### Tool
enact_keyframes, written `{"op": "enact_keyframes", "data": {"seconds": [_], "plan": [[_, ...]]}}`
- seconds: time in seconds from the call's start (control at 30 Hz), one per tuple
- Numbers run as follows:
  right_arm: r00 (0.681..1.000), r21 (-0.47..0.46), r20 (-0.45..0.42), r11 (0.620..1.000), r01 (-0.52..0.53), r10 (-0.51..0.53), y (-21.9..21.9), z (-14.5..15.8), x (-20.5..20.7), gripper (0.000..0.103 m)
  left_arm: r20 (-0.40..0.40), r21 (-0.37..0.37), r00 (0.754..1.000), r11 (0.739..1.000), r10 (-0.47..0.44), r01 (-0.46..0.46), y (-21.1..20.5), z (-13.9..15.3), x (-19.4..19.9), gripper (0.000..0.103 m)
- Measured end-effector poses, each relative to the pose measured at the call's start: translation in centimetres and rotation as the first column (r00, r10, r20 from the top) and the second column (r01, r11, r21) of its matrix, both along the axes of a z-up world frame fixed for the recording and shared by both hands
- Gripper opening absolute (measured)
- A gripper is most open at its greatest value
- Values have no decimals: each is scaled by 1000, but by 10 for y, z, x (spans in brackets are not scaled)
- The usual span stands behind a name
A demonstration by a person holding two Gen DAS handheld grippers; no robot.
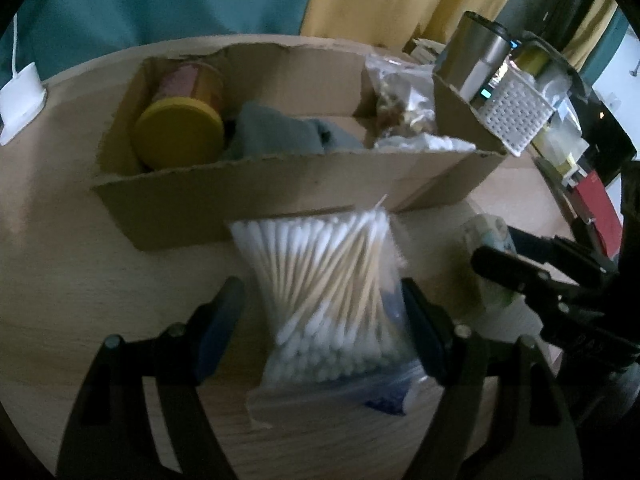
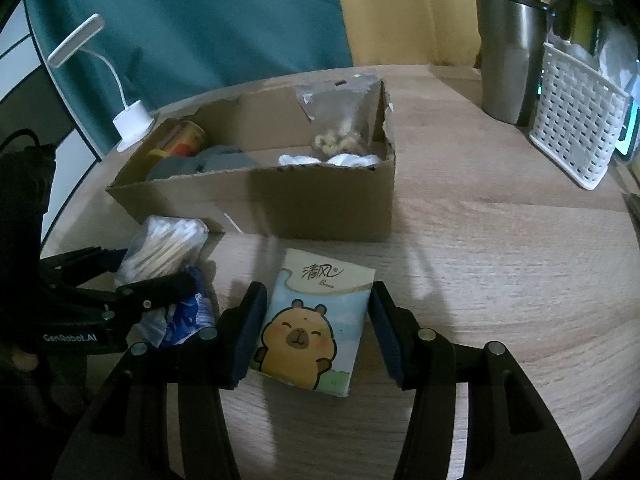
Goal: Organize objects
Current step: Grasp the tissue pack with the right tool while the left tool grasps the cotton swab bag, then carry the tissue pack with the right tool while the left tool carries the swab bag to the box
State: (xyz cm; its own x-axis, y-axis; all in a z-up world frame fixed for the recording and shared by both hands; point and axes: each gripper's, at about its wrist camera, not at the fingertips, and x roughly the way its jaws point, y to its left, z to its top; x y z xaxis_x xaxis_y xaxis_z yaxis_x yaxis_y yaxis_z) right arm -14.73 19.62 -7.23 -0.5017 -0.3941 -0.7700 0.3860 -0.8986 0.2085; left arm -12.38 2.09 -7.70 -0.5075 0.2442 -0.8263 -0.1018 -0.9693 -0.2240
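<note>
1. Left tongs (image 1: 324, 320) straddle the swab bag (image 1: 328, 292) on the tabletop (image 1: 72, 264), pads apart from it.
2. Right tongs (image 2: 320, 332) straddle the tissue pack (image 2: 312, 320), pads not touching.
3. Both lie before the box (image 2: 312, 200).

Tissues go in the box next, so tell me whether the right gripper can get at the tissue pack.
Probably yes. The tissue pack lies flat on the table, already between the right gripper's open jaws, nothing on top; the left gripper works off to one side.
</note>
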Motion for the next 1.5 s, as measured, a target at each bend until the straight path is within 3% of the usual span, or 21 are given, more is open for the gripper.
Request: {"op": "enact_keyframes", "data": {"seconds": [0.23,0.57,1.5], "plan": [[1000,0,-16,1000,-2,2,-1,5,2,55,-50,-13,999,1000,-11,11,0,11,8,61],[999,-2,-45,1000,-17,17,-6,16,9,55,-88,-17,996,1000,-7,5,-6,18,16,51],[992,-5,-124,999,-39,38,-8,49,20,55,-217,-16,976,1000,-4,0,-8,68,39,49]]}}
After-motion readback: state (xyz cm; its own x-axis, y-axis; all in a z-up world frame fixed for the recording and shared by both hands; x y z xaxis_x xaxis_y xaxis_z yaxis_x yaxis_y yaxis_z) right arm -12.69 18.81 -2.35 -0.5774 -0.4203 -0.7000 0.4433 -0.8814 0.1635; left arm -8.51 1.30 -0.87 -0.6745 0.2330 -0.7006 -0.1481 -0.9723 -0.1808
